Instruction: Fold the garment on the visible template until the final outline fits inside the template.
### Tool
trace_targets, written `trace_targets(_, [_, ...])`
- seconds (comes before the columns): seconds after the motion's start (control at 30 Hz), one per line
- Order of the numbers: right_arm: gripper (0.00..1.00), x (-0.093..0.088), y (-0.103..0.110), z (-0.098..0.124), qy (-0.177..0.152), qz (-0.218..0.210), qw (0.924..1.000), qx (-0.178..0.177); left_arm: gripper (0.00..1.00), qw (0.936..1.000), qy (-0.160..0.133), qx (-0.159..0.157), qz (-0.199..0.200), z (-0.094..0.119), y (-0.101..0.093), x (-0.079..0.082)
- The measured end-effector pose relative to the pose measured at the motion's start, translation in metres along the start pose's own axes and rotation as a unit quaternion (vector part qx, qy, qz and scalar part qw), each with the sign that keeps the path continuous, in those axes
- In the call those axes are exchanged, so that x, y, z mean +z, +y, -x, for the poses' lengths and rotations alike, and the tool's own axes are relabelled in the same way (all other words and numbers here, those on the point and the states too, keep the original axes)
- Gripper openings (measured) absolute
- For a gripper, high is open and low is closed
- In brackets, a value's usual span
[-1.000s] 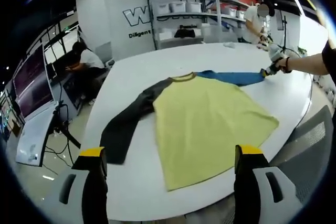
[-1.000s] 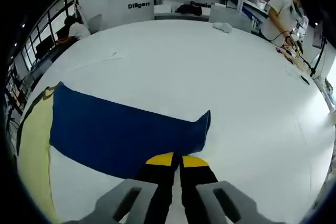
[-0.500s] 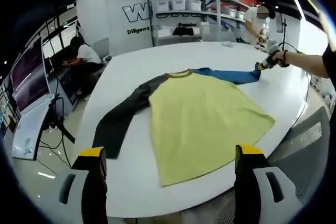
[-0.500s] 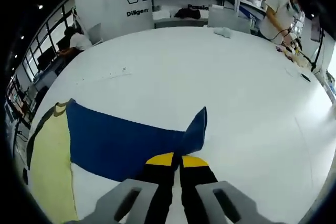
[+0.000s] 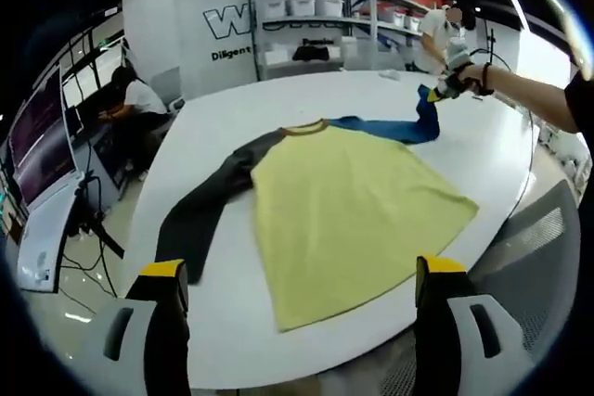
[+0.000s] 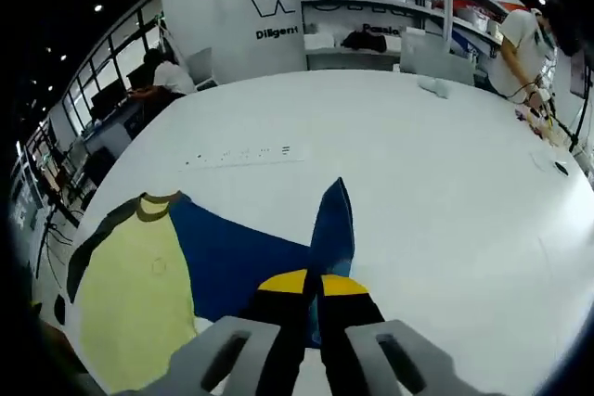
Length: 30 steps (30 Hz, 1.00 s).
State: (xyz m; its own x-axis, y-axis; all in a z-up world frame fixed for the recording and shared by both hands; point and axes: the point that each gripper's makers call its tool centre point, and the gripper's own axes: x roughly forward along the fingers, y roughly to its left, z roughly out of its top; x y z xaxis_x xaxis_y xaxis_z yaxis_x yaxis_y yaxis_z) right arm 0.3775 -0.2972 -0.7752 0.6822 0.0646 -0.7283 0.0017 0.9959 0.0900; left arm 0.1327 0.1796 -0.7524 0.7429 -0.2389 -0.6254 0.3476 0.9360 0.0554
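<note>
Shirt: a yellow body lies flat on the white surface, near its closer edge in the left gripper view; the collar points away from the camera.
Dark sleeve: stretched flat on the surface, running from the shoulder toward the left hand-held gripper's side.
Blue sleeve: spread from the shoulder across the surface; its cuff end is raised off the surface and stands up in a narrow fold just above the yellow tips in the right gripper view.
Right hand-held gripper: jaws clenched together on the blue sleeve's cuff end; in the left gripper view it appears at the far side of the surface, held by a person's hand.
Left hand-held gripper: jaws spread wide, released, grasping nothing; it hovers off the near edge of the surface, apart from the shirt.
Shelving: stands behind the surface, holding white bins.
Background: a seated person at a desk.
</note>
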Motion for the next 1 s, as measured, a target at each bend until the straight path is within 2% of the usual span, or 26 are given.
trace_targets(0.07, [0.00,0.007,0.023,-0.002,-0.006,0.020,0.9996,0.019,0.99,1.0000,-0.002,-0.002,0.001,0.000,0.000,0.000])
trace_targets(0.17, [0.00,0.010,0.045,-0.003,-0.003,0.042,0.9984,0.037,0.99,1.0000,-0.002,-0.008,-0.002,0.002,-0.002,-0.001])
trace_targets(0.53, [0.00,0.019,0.130,-0.001,-0.008,0.075,0.9916,0.105,0.99,0.9999,-0.004,-0.007,0.013,0.005,0.003,-0.006])
trace_targets(0.6, [0.00,0.018,0.146,-0.003,-0.005,0.099,0.9879,0.119,0.99,0.9998,-0.004,-0.010,0.015,0.005,0.002,-0.007])
trace_targets(0.87, [0.00,0.016,0.186,-0.010,0.003,0.116,0.9832,0.140,0.99,0.9997,-0.001,-0.018,0.015,0.003,-0.002,-0.009])
trace_targets(0.9, [0.00,0.015,0.198,-0.011,0.005,0.125,0.9809,0.149,0.99,0.9997,-0.001,-0.018,0.015,0.002,-0.002,-0.008])
trace_targets(0.97, [0.00,0.013,0.207,-0.012,0.009,0.130,0.9794,0.154,0.99,0.9998,-0.005,-0.015,0.015,0.002,-0.001,-0.007])
trace_targets(1.0, [0.00,0.013,0.220,-0.014,0.010,0.137,0.9774,0.161,0.99,0.9999,-0.006,-0.009,0.012,-0.001,0.001,-0.006])
